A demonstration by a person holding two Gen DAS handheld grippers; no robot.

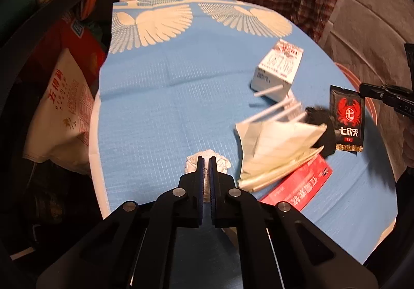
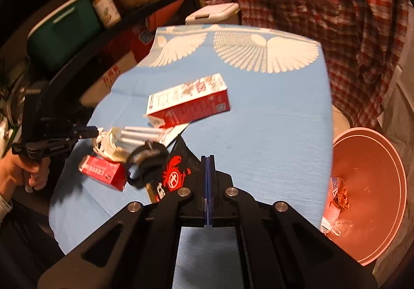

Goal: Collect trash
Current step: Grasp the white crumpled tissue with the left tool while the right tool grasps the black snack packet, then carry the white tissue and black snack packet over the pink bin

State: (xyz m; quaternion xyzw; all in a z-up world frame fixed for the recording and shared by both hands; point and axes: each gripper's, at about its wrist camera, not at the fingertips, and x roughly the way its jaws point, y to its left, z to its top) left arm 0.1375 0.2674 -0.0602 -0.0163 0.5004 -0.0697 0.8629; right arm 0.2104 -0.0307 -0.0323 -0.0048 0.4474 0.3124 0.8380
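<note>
Standing beside the blue table, I note the right gripper clamped on a corner of the black crab-print sachet, lifted clear. The pink basin, already holding wrappers, lies to its right, off the table edge. The left gripper is pinched near-closed at the crumpled white wad; whether it grips is unclear.

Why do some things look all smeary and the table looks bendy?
Left wrist view: the straws and milk carton smear from motion blur, while the black crab packet stays sharp. Right wrist view: the blue tablecloth streaks, and the fisheye lens curves its edges. Both look warm and dim.
</note>
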